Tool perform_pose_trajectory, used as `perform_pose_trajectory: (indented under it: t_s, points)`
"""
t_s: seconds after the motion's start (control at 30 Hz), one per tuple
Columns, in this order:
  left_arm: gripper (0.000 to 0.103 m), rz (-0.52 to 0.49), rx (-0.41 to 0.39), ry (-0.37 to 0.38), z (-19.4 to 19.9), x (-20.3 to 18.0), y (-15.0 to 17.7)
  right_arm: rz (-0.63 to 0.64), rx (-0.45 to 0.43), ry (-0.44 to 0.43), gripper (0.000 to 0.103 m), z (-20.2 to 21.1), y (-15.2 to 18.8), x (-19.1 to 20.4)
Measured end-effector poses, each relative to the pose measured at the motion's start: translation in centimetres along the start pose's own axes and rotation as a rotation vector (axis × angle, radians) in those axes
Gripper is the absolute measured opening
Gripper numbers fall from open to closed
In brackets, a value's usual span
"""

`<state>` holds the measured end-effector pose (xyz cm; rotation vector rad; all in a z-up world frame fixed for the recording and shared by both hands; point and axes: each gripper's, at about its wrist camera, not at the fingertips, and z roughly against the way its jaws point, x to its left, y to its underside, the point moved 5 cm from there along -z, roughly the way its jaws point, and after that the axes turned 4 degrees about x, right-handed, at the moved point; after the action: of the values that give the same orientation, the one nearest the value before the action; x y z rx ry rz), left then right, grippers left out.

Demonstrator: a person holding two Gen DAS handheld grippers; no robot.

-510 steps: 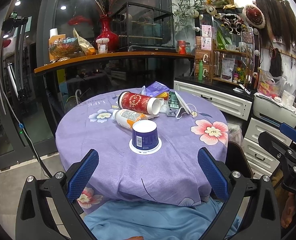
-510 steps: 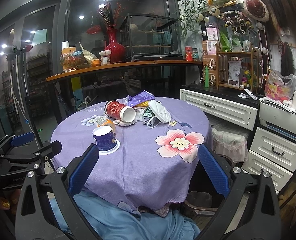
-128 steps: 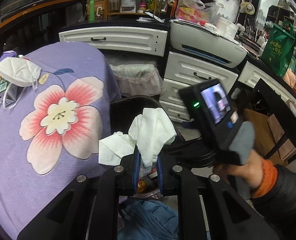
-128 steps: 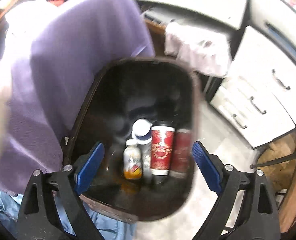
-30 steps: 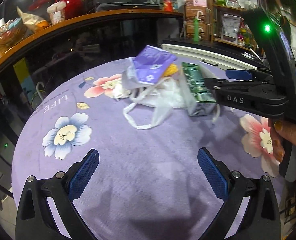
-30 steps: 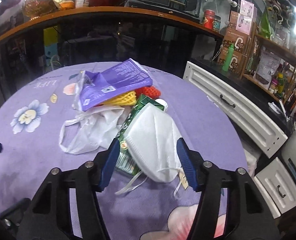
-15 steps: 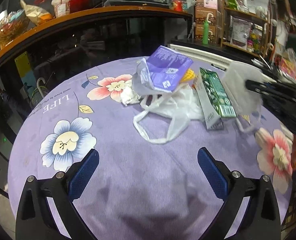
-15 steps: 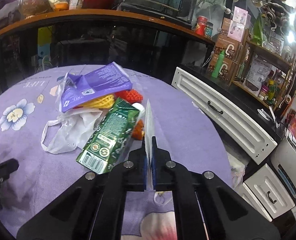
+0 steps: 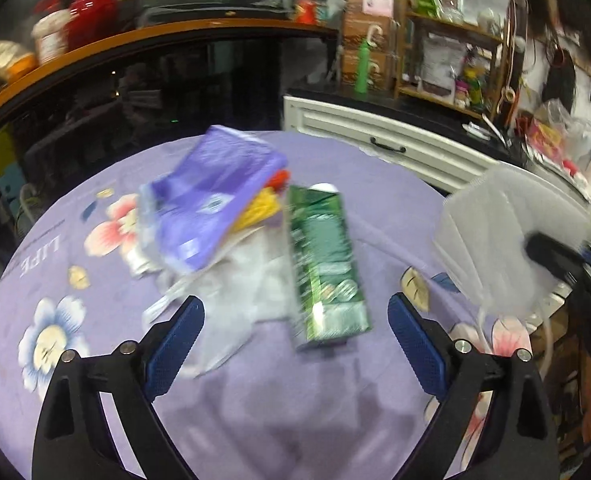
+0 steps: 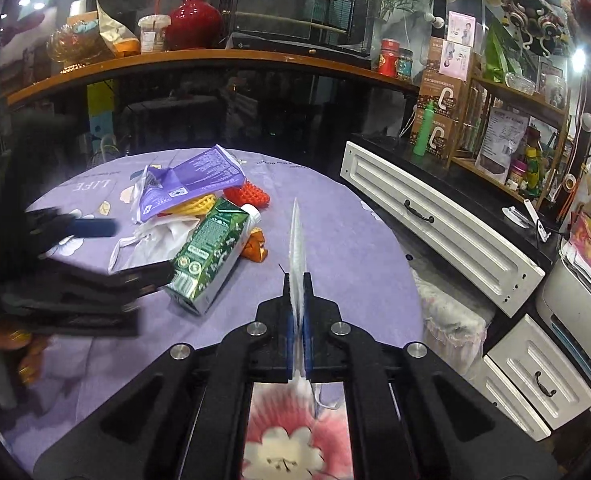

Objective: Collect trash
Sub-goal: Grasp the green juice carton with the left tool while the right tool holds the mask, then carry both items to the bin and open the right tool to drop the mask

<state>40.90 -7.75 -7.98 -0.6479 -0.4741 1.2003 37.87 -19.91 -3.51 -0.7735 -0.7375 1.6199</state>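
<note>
Trash on the purple flowered counter: left tool (jaws wide, just closing slightly, nothing pinched) straddles the green drink carton, label blurred. Rushing may knock it aside. Right tool is clenched on the white folded face mask; its dangling strap could snag. Cloth reads "LIFE".

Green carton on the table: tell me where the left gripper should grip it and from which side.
Grip the green carton across its narrow width, near the bottom end facing the left gripper. It lies flat on the tablecloth with its long axis pointing at the open gripper, so come in from the near side, one finger along each long edge. The white plastic bag crowds its left edge.
</note>
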Motion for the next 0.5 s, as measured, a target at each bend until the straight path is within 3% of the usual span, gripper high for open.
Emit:
perform_pose_trajectory:
  t_s: [0.23, 0.3, 0.37, 0.5]
  points:
    - [0.088, -0.073, 0.119, -0.107, -5.3, -2.2, -1.9, -0.046, 0.003, -0.021, 0.004, 2.0, 2.1, -2.5]
    - [0.079, -0.081, 0.143, -0.128, -6.3, -2.1, -1.7, -0.067, 0.010, -0.029, 0.004, 2.3, 2.8, -3.1]
    - [0.063, -0.078, 0.159, -0.135, -6.9, -2.1, -1.6, -0.084, 0.017, -0.039, 0.004, 2.5, 3.4, -3.7]
    - [0.050, -0.059, 0.158, -0.142, -7.0, -2.0, -1.3, -0.094, 0.025, -0.046, 0.004, 2.7, 4.4, -4.1]
